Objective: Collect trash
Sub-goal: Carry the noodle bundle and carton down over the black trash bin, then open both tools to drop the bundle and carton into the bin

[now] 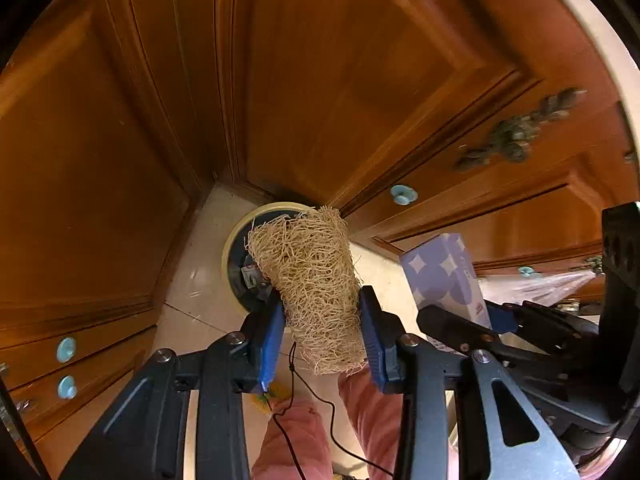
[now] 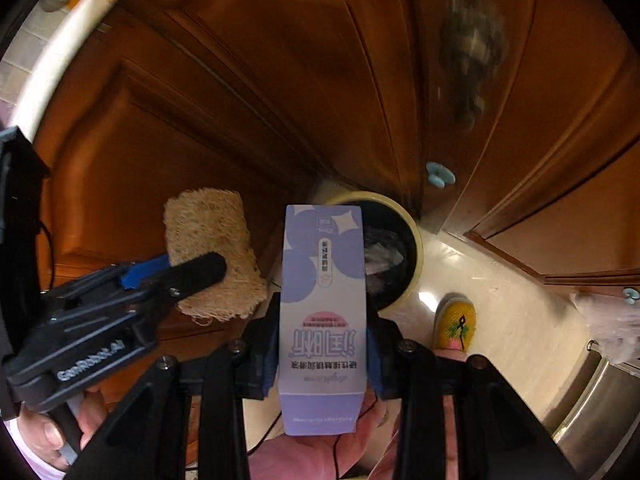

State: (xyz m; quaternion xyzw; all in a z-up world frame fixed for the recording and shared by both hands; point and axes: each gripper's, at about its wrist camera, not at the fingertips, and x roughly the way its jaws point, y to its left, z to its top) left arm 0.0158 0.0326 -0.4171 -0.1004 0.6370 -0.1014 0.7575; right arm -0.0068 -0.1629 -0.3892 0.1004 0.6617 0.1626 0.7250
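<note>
My left gripper (image 1: 322,320) is shut on a tan loofah sponge (image 1: 314,284) and holds it in the air above a round trash bin (image 1: 232,248) with a cream rim and dark liner on the floor. My right gripper (image 2: 322,344) is shut on a purple and white carton box (image 2: 323,312), held upright above and near the same bin (image 2: 414,256). The left gripper with the loofah (image 2: 212,248) shows at the left of the right wrist view. The box (image 1: 444,276) shows at the right of the left wrist view.
Brown wooden cabinet doors (image 1: 340,80) with light blue knobs (image 1: 403,194) surround the bin in a corner. The floor is pale tile (image 2: 500,312). A yellow slipper (image 2: 456,322) is on the floor by the bin. A clear plastic bag (image 2: 612,320) and a metal container (image 2: 592,412) are at the right.
</note>
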